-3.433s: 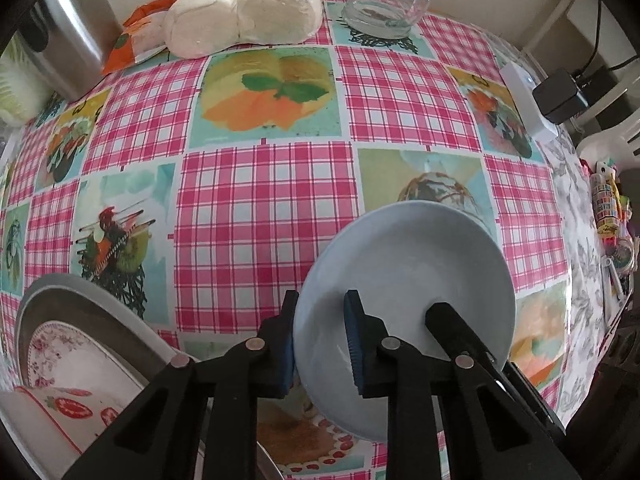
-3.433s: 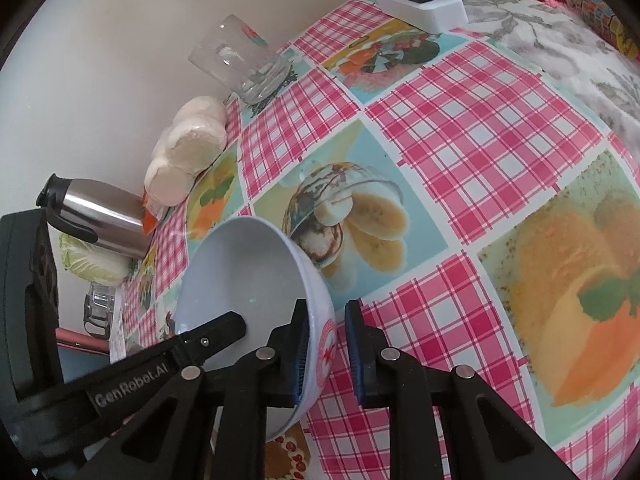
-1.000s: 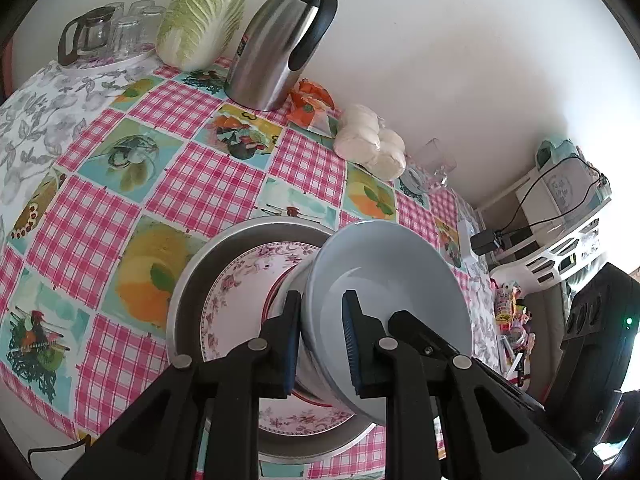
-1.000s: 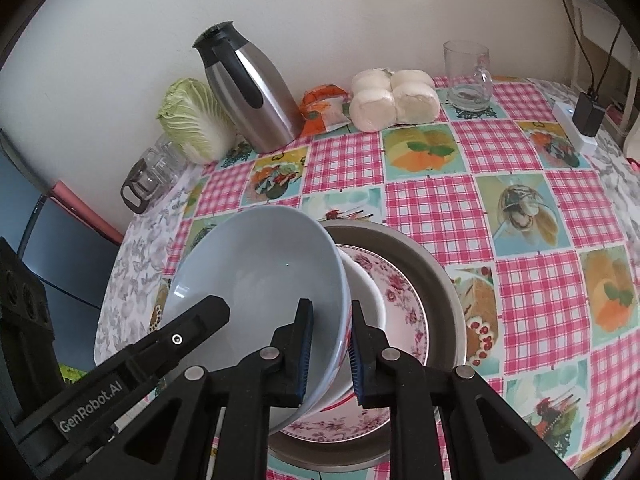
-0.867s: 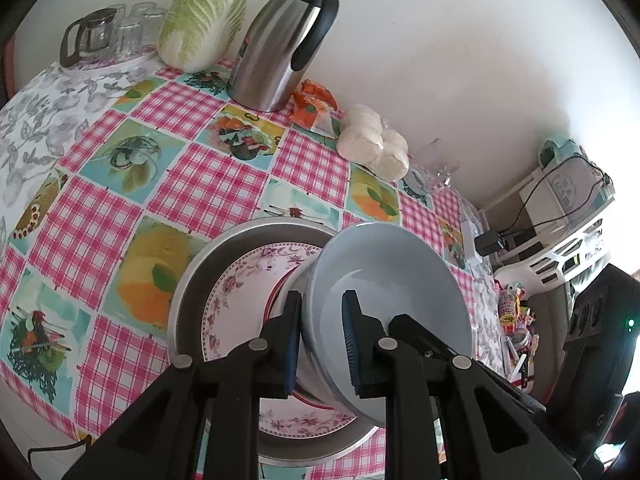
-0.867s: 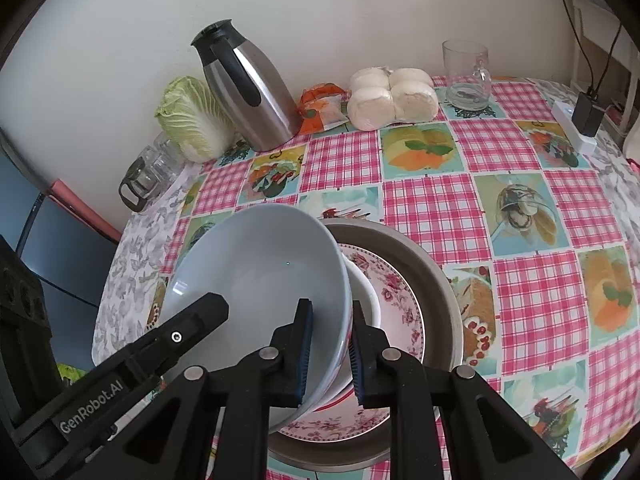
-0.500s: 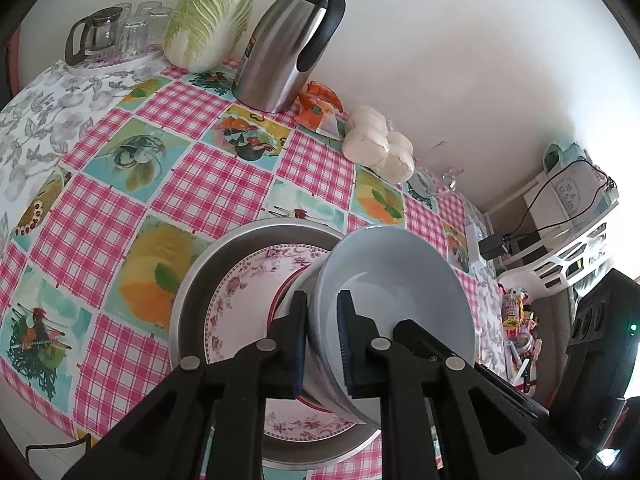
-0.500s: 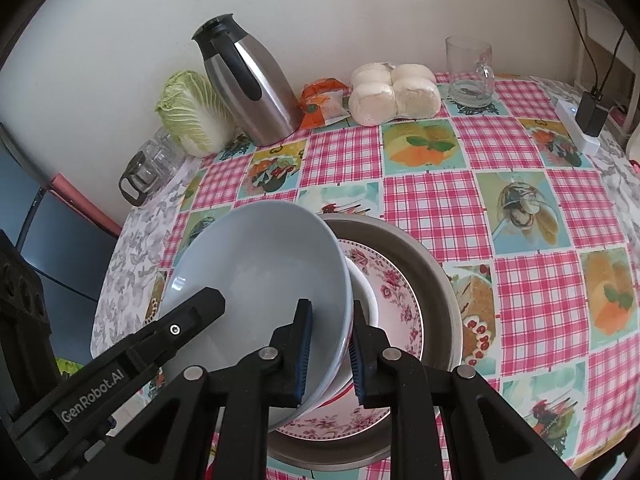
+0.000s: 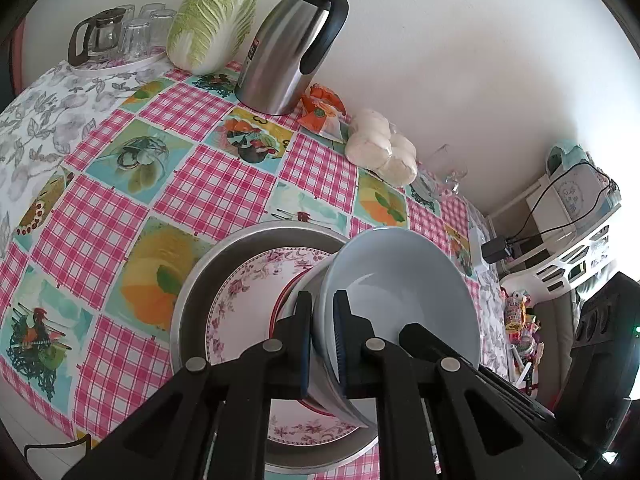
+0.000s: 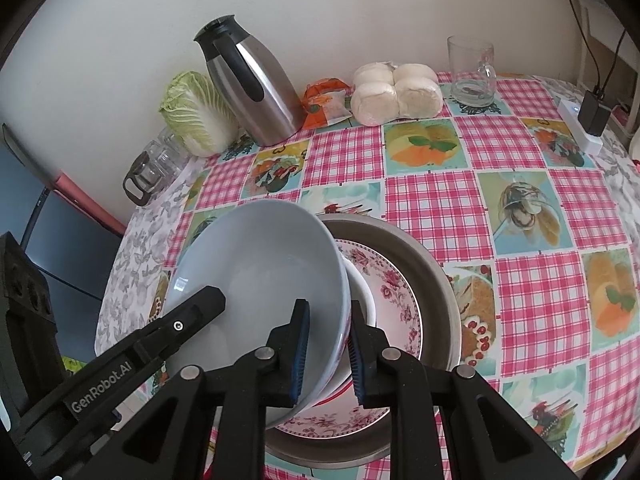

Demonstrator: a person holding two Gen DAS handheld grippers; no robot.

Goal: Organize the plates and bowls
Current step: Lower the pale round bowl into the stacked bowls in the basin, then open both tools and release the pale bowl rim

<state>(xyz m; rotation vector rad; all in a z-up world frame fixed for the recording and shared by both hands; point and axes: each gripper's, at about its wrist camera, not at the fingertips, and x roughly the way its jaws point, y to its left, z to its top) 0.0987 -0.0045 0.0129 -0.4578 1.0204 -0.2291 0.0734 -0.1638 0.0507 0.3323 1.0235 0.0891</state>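
A pale blue bowl (image 9: 400, 288) (image 10: 260, 268) is held by both grippers on opposite sides of its rim. My left gripper (image 9: 322, 340) is shut on its rim. My right gripper (image 10: 326, 344) straddles the opposite rim with its jaws a little apart. The bowl sits tilted in a white red-rimmed bowl (image 10: 364, 296), which rests on a floral plate (image 9: 248, 296) (image 10: 396, 284) inside a round metal pan (image 9: 200, 276) (image 10: 436, 276).
At the back of the checked tablecloth stand a steel thermos (image 9: 292, 44) (image 10: 256, 92), a cabbage (image 9: 212, 20), steamed buns (image 10: 396, 92), an orange packet (image 10: 324, 104), a glass mug (image 10: 472, 72) and a tray of glasses (image 9: 116, 36). A charger and power strip (image 10: 588, 120) lie far right.
The blue bowl was lifted off the tablecloth and carried over the pan, onto the white bowl. In the last half second my right jaws have parted slightly.
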